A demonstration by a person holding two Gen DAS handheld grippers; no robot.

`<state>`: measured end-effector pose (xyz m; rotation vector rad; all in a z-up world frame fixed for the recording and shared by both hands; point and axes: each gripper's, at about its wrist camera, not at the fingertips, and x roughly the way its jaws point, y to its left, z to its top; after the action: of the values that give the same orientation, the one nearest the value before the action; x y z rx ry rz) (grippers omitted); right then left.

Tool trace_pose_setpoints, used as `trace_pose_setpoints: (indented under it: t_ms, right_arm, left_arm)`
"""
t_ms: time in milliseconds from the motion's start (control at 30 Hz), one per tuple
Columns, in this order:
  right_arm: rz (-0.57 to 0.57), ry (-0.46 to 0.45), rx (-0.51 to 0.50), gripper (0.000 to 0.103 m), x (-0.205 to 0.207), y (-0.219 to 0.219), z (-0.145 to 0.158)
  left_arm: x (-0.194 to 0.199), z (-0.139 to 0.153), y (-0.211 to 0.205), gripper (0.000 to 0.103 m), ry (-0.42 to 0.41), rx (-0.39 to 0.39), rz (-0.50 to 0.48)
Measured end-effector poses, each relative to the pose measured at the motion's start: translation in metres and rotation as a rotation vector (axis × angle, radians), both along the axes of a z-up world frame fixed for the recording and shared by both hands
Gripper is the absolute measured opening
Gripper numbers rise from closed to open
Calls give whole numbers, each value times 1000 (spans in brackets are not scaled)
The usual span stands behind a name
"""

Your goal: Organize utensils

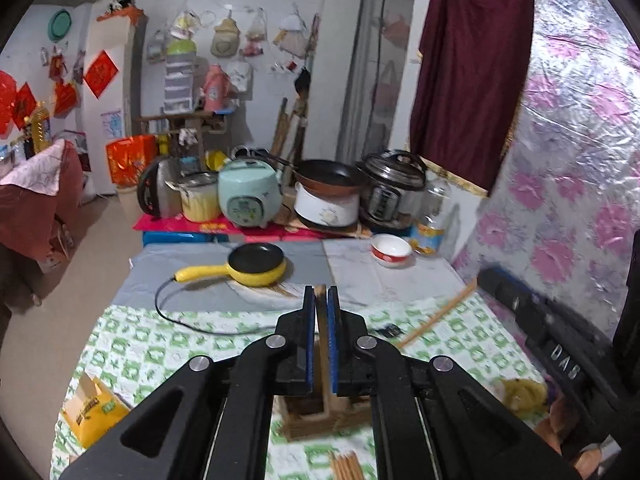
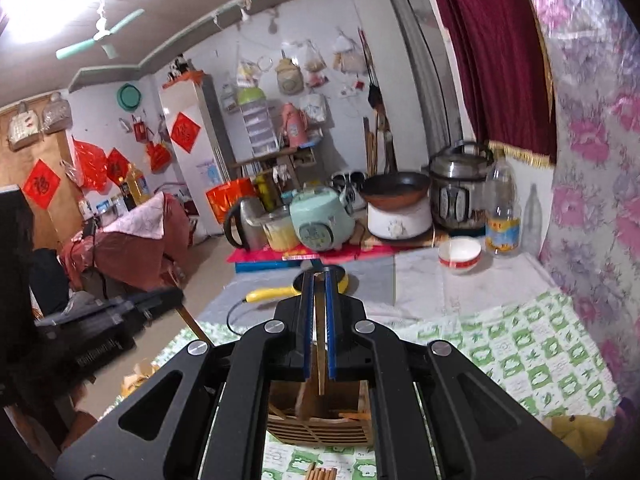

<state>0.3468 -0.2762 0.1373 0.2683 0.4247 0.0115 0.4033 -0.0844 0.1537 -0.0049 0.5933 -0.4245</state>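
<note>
My left gripper (image 1: 321, 294) is shut on a wooden chopstick (image 1: 322, 340) that stands upright between its blue pads, above a wooden utensil holder (image 1: 320, 420). My right gripper (image 2: 319, 280) is shut on another wooden chopstick (image 2: 320, 344) over the same slatted wooden holder (image 2: 320, 428), which has a few sticks inside. The right gripper's chopstick (image 1: 440, 312) shows slanted in the left wrist view beside the black right gripper body (image 1: 552, 344). A bundle of loose chopsticks (image 1: 347, 466) lies on the green-checked cloth in front of the holder; it also shows in the right wrist view (image 2: 320, 473).
A yellow electric pan (image 1: 256, 266) with a black cord lies mid-table. A red-and-white bowl (image 1: 391, 249) and a bottle (image 1: 432, 216) stand at the back right. Cookers, a kettle and pots (image 1: 248, 194) line the back. A yellow box (image 1: 94, 412) sits at the left edge.
</note>
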Motion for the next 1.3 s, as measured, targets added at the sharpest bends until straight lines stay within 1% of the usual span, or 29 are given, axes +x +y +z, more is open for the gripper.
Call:
trace_pose_setpoints:
  t_ms: [67,133,200,267,367,467,533,567,600,667,700,733,800,867,933,1000,1067,1200,1267,1300]
  right_arm:
    - [-1,38,-2,6,10,-1,-17]
    - [-9,76,-3,7,19,-3,-32]
    - [-1,95,12,7,23,-5,-42]
    - [5,103,18,7,26,-6,-46]
    - [4,99,17,7,27,-7,-48]
    - [6,102,20,7,27,-5,-47]
    - [11,104,18,7,29,-4,-49]
    - [16,105,15,8,28,-4,-48]
    - [27,109,10,12,28,-3,-50]
    - [17,106,4,18,19,-3,-50]
    - [10,101,1,22,15,-4,-49]
    - [8,93,1,24,9,-5,-46]
    - [-4,75,0,25,-5,-7,-39]
    - [-8,61,5,27,-17,-8,-31]
    - [-13,45,14,32,-36,-8,-22]
    - [-15,34,20,34,-53,-6,-16]
    - [-16,24,16,36,-71,-3,-11]
    - [-11,10,5,48,-116,8,-5]
    - [-4,4,0,52,-136,14,-4]
    - [-3,-1,-8,57,-151,20,-6]
  left_arm:
    - [3,-5,7,7,-17,-15,13]
    - [8,-5,14,7,-4,-48,16]
    - [12,0,15,6,5,-62,9]
    - [13,9,13,6,-19,-56,10]
    - [14,12,5,6,-34,-43,3]
    - [16,3,0,6,-34,-35,8]
    - [18,-10,-1,6,-12,-40,4]
    - [20,-16,0,6,4,-42,3]
    - [21,-24,1,7,23,-42,13]
    - [21,-33,6,39,48,-33,29]
    - [18,-36,10,66,52,-37,44]
    - [12,-36,17,71,37,-46,70]
    - [2,-33,25,72,33,-39,70]
    - [-8,-29,34,75,37,-49,78]
    - [-21,-24,44,83,26,-53,97]
    - [-39,-18,52,87,5,-49,122]
    - [-58,-13,59,89,-11,-43,132]
    - [-102,-8,74,95,-33,-29,154]
    - [-121,-10,81,97,-33,-33,157]
    - [-129,-12,83,97,-30,-36,155]
